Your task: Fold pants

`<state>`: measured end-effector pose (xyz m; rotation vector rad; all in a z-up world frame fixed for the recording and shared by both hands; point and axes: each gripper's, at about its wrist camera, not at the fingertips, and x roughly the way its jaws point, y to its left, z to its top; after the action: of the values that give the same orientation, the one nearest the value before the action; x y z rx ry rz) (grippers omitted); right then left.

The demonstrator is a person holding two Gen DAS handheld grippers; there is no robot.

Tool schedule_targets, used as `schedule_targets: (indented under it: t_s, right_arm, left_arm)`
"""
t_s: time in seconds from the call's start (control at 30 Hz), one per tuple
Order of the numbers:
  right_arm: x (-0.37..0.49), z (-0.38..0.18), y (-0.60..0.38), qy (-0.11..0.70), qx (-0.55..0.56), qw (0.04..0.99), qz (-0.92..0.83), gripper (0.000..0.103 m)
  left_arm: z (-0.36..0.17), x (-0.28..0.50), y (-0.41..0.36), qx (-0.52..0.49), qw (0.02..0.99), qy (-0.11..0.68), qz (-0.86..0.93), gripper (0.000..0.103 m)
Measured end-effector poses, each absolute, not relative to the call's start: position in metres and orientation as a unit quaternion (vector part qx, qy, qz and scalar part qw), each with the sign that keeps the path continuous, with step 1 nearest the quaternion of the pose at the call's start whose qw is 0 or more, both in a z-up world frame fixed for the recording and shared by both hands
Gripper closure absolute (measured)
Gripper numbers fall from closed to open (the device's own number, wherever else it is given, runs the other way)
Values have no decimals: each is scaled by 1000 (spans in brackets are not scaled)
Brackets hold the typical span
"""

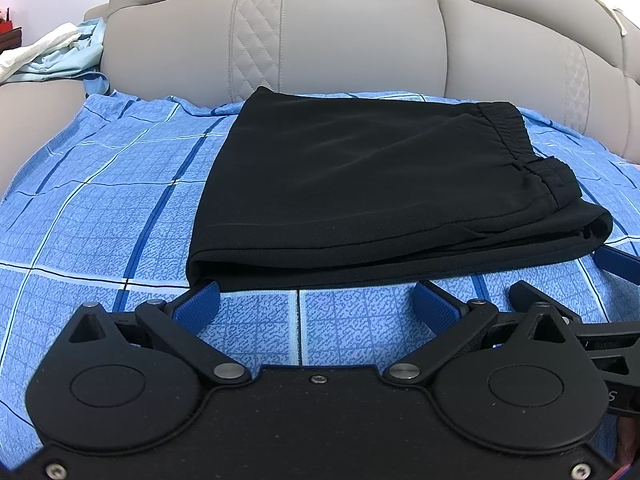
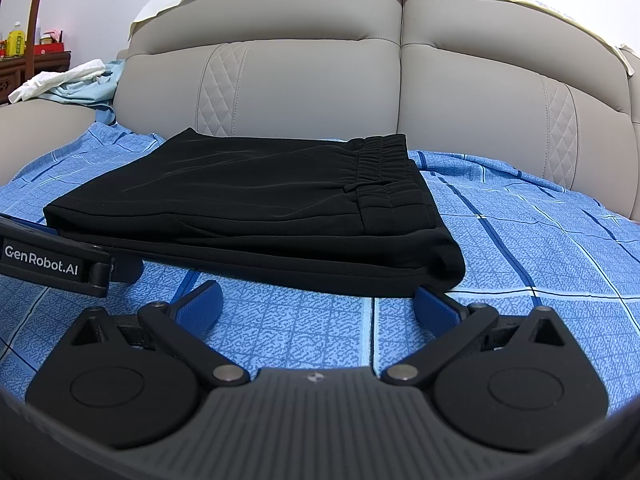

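Black pants (image 1: pixel 372 188) lie folded into a flat stack on the blue checked sheet (image 1: pixel 100 184), with the elastic waistband on the right side. They also show in the right wrist view (image 2: pixel 248 208). My left gripper (image 1: pixel 318 300) is open and empty, just in front of the stack's near left edge. My right gripper (image 2: pixel 318 300) is open and empty, just in front of the stack's near right corner. The left gripper's body (image 2: pixel 56 264) shows at the left of the right wrist view, and the right gripper's finger (image 1: pixel 616 264) at the right of the left wrist view.
A grey padded headboard (image 1: pixel 340 40) stands behind the pants. Crumpled white and pale blue clothes (image 1: pixel 52 52) lie at the far left. A dark wooden stand with bottles (image 2: pixel 24 52) is beyond them. The sheet spreads out on both sides of the stack.
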<state>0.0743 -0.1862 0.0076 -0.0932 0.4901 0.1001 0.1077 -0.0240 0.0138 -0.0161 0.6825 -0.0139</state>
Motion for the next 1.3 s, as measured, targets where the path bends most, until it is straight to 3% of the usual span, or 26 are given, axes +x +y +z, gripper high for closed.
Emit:
schedule_targets:
  t_s: [1.3]
  right_arm:
    - [74, 7, -186, 241, -46, 968, 49, 0]
  left_arm:
    - [13, 108, -25, -10, 943, 332, -3, 0]
